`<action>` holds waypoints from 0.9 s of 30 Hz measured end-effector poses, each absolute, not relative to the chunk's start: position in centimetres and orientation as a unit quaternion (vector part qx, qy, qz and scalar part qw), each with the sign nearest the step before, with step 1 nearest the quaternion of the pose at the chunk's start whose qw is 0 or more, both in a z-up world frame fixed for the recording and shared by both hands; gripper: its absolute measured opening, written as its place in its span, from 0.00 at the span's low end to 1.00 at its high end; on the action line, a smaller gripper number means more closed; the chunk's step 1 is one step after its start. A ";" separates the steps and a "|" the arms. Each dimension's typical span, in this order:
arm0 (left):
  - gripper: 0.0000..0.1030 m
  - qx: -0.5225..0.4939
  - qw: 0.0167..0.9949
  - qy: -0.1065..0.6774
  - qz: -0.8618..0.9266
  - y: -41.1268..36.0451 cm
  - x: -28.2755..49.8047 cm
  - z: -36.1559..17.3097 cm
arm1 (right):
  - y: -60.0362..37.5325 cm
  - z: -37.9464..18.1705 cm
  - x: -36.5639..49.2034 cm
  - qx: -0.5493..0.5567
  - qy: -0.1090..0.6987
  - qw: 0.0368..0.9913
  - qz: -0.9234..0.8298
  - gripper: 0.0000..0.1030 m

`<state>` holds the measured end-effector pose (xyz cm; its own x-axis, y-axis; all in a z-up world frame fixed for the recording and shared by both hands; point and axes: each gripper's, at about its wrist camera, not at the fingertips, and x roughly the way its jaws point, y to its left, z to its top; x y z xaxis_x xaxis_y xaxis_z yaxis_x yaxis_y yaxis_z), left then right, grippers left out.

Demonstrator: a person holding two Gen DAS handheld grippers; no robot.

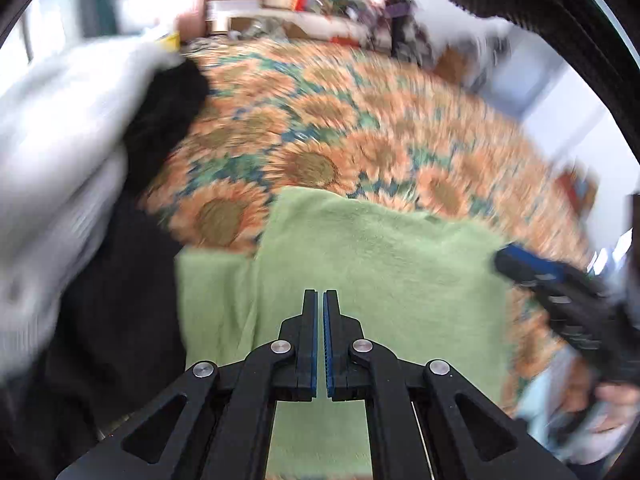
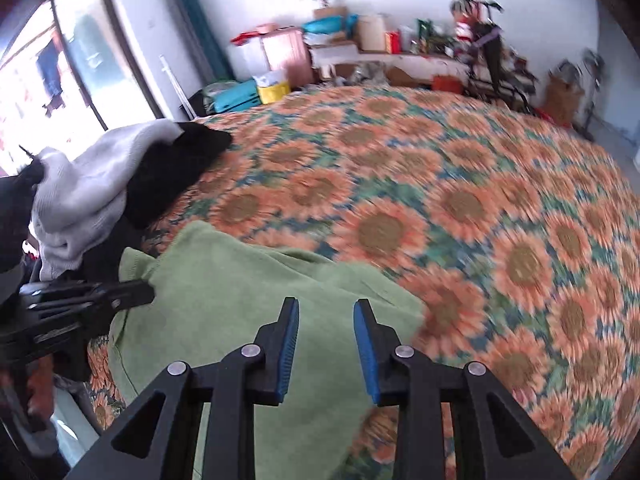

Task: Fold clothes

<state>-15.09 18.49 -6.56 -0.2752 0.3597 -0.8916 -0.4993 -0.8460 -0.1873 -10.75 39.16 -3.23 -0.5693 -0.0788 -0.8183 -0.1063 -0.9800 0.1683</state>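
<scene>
The green towel lies on the bed, on the near part of the sunflower-print bedspread, just in front of both my tools. It looks doubled over: an upper layer covers most of it, and a lower layer shows along its left edge in my left view. The cloth is fleecy and somewhat rumpled, with its far edge running across the sunflowers.

My left tool hangs over the towel with its blue-padded fingers drawn almost together, only a thin slit between them. Nothing shows in that slit, and I cannot tell whether it nips any cloth at its tip. From my right view, this tool reaches the towel's left edge near a corner, where the fabric seems bunched up against its tip.

My right tool stands open, its two fingers well apart, holding nothing; it hovers above the towel's right part. In the left view it shows blurred at the towel's right edge, and a hand grips its handle.

To the left of the towel sits a heap of other clothes: a pale grey knit garment draped over a black garment. Beyond the bed, boxes and clutter line the far wall, and a glass door is at the left.
</scene>
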 end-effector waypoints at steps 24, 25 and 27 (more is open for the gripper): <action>0.04 -0.537 0.291 -0.016 0.792 16.2 -13.9 -5.3 | 37.9 -4.8 -6.6 -0.418 0.116 -0.065 0.899 0.31; 0.04 -0.544 0.291 -0.015 0.787 16.1 -13.7 -5.6 | 37.3 -5.2 -6.6 -0.426 0.106 -0.063 0.896 0.32; 0.04 -0.549 0.256 0.007 0.796 15.9 -13.4 -6.3 | 36.7 -6.3 -7.0 -0.448 0.094 -0.042 0.888 0.31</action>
